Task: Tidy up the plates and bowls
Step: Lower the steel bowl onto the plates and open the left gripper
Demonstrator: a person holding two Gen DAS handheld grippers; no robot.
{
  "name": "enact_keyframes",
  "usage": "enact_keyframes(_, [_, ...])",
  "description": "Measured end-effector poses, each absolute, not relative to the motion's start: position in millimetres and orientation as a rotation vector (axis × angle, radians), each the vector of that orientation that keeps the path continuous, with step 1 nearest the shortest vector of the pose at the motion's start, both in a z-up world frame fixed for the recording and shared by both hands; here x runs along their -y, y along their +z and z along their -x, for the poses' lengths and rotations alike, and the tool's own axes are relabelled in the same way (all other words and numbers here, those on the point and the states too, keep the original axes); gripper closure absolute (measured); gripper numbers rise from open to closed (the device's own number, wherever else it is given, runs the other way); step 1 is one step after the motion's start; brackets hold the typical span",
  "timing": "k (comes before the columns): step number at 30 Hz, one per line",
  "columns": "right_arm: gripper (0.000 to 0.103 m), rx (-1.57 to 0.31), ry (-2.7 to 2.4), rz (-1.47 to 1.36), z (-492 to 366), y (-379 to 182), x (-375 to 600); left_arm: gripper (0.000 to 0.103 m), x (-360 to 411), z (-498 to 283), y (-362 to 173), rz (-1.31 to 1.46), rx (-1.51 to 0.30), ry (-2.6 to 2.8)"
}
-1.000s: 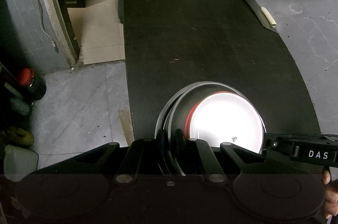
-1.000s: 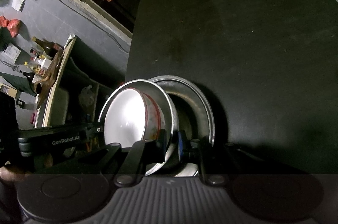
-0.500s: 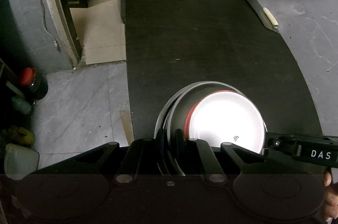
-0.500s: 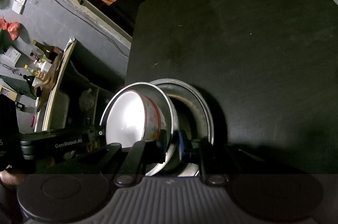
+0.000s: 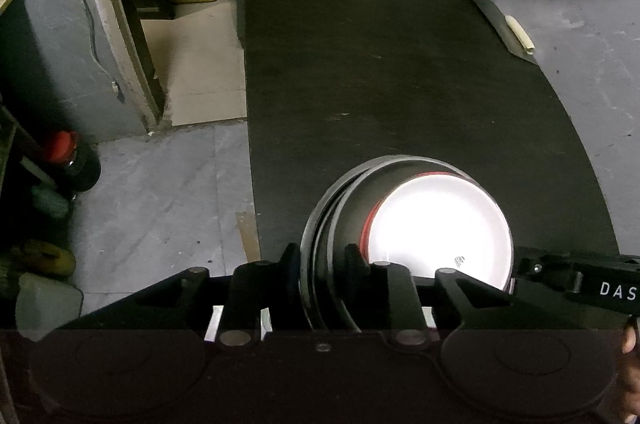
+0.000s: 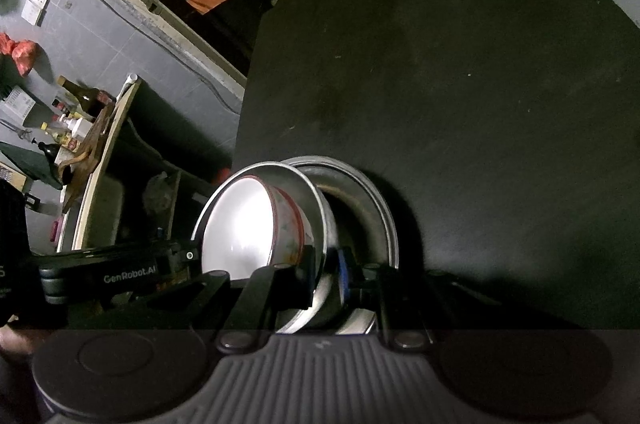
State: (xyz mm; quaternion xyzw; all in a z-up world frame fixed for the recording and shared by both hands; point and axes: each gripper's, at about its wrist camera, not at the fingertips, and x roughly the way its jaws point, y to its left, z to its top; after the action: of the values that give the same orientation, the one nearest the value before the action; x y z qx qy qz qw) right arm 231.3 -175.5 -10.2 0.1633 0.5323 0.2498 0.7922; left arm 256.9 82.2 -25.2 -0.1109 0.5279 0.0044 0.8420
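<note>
Two grippers at black table's [image 5: 400, 84] near edge: right gripper [image 6: 325, 264] pinches round steel bowl's [image 6: 316, 200] rim; left gripper [image 5: 322, 260] jaws opening, straddling rims; white red-rimmed bowl [image 5: 436, 224] nested inside.

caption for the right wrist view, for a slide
Right gripper clamps the rim of a steel bowl holding a white bowl, over a steel plate on the black table.

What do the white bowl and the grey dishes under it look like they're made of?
White bowl: probably glazed ceramic or enamel; glossy glare inside, red rim band, worn outer wall. Grey dishes: likely stainless steel; thin rolled rims, dull silvery sheen.
</note>
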Motion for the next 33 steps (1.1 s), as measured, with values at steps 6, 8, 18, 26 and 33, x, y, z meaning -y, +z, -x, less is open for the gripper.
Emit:
enact_keyframes(6, [0.078,-1.137,0.511,-0.328,-230,-10,174,0.068,-83,-256,-26,0.232,-1.112,0.030])
enact_keyframes(8, [0.077,-1.134,0.506,-0.318,-231,-10,173,0.064,-83,-256,-26,0.228,-1.109,0.042])
enact_keyframes(18, [0.060,-1.100,0.481,-0.283,-224,-5,172,0.043,-85,-252,-24,0.209,-1.084,0.103])
enact_keyframes(26, [0.049,-1.084,0.471,-0.266,-217,-3,174,0.034,-83,-246,-19,0.181,-1.065,0.135])
enact_keyframes(33, [0.039,-1.051,0.462,-0.268,-209,2,178,0.021,-81,-241,-15,0.160,-1.059,0.174])
